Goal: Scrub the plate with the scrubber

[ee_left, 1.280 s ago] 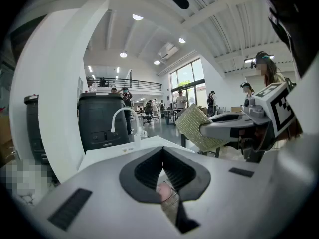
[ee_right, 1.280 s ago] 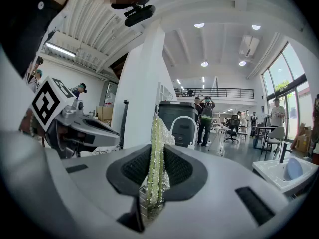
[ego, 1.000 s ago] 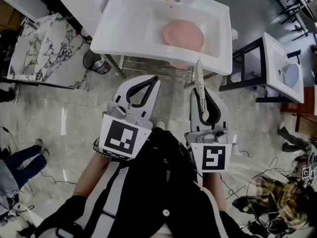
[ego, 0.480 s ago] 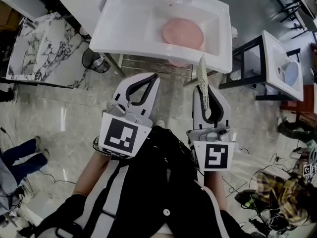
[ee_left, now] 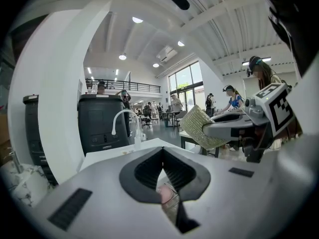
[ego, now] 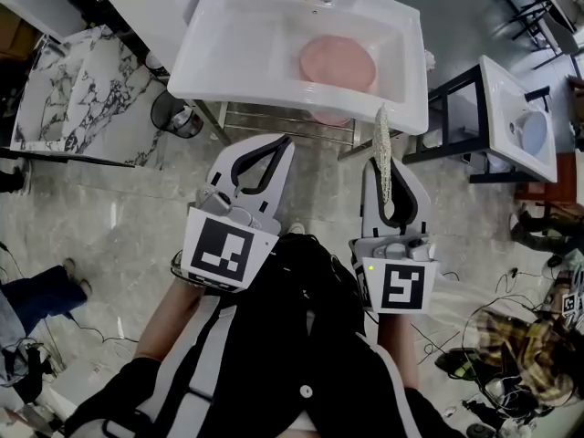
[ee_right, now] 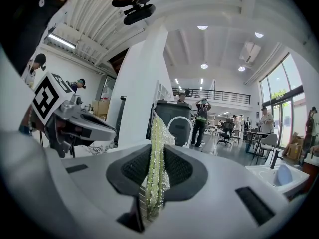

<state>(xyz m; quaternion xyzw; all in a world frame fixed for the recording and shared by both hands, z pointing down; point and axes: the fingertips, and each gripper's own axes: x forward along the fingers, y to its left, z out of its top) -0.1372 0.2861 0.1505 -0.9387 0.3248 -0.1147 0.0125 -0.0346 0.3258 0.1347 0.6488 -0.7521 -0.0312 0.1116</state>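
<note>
Pink plate [ego: 338, 64] is lying in the sink [ego: 228, 57], untouched. My right fingers [ego: 408, 194] are clamping the scrubber [ego: 380, 135] edge-up, and my left fingers [ego: 228, 162] are closed on nothing. Versus a second ago, the scrubber is sitting slightly further right, tip reaching the sink's front rim, so I'm only lining up, not scrubbing yet.

There are two grippers, the left gripper [ego: 285, 142] and the right gripper [ego: 387, 162], and one scrubber [ego: 381, 135]. Two white sinks show, the large sink [ego: 228, 57] and the side sink [ego: 500, 89]. One pink plate [ego: 337, 63] is plain, and a pale round thing [ego: 536, 137] may be a second.
</note>
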